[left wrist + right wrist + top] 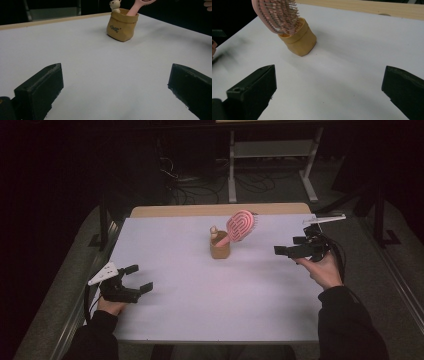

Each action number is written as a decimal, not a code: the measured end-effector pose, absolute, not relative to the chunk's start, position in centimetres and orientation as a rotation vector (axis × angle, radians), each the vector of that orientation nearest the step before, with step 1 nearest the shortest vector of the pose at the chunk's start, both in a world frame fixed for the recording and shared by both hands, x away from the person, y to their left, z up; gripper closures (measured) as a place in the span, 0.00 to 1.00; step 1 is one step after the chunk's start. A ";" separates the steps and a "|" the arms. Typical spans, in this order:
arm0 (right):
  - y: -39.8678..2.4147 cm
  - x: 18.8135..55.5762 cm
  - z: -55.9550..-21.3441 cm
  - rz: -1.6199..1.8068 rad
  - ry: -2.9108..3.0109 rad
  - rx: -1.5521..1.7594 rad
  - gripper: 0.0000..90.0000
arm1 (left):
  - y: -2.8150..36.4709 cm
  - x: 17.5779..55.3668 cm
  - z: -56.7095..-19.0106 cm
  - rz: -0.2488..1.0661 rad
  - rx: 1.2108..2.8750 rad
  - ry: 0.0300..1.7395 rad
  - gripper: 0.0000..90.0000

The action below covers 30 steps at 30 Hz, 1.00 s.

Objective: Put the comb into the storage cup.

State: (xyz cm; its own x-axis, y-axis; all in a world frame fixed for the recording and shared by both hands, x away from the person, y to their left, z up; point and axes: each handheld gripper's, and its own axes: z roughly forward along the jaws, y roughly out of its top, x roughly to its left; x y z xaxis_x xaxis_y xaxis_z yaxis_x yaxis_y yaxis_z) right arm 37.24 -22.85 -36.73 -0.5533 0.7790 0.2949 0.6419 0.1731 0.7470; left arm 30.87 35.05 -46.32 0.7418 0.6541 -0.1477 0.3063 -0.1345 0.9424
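Upright, the hairbrush (240, 226) leans right, handle down in the pouch (220, 248).

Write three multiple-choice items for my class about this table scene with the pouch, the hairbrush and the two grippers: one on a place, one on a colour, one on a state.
1. Where is the hairbrush?
A. Flat on the table
B. Standing handle-down in the pouch
C. Held in a gripper

2. What colour is the hairbrush?
A. Pink
B. Blue
C. Green

3. How do the jaws of the left gripper stand?
A. Shut on the pouch
B. Shut on nothing
C. Open, holding nothing

Answers:
1. B, since its handle goes down into the tan pouch and its head leans out above the rim.
2. A, as the head and handle show pink in the high view and both gripper views.
3. C, because the left gripper view shows its jaws wide apart with bare white table between them.
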 end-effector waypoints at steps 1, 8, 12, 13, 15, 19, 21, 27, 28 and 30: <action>-22.9 37.2 -36.7 1.327 2.282 1.397 0.00 | 35.1 30.9 -46.3 0.358 1.730 0.764 0.00; -23.2 36.4 -37.7 1.315 2.285 1.398 0.00 | 35.0 30.9 -46.3 0.357 1.731 0.765 0.00; -23.6 35.8 -38.2 1.322 2.277 1.401 0.00 | 35.1 30.9 -46.3 0.354 1.729 0.763 0.00; -23.6 35.8 -38.2 1.322 2.277 1.401 0.00 | 35.1 30.9 -46.3 0.355 1.730 0.763 0.00; -23.9 35.3 -38.8 1.346 2.273 1.403 0.00 | 35.1 30.9 -46.3 0.355 1.729 0.762 0.00; -24.2 34.8 -39.4 1.368 2.268 1.409 0.00 | 35.0 30.9 -46.3 0.354 1.731 0.766 0.00; -24.3 34.6 -39.7 1.370 2.269 1.409 0.00 | 35.0 30.9 -46.4 0.354 1.734 0.767 0.00; -24.5 33.8 -40.3 1.378 2.264 1.401 0.00 | 35.1 30.9 -46.4 0.355 1.734 0.768 0.00; -24.4 33.7 -40.5 1.371 2.265 1.401 0.00 | 35.1 30.9 -46.4 0.354 1.734 0.769 0.00; -24.3 33.4 -40.9 1.347 2.273 1.396 0.00 | 35.1 30.9 -46.4 0.353 1.737 0.768 0.00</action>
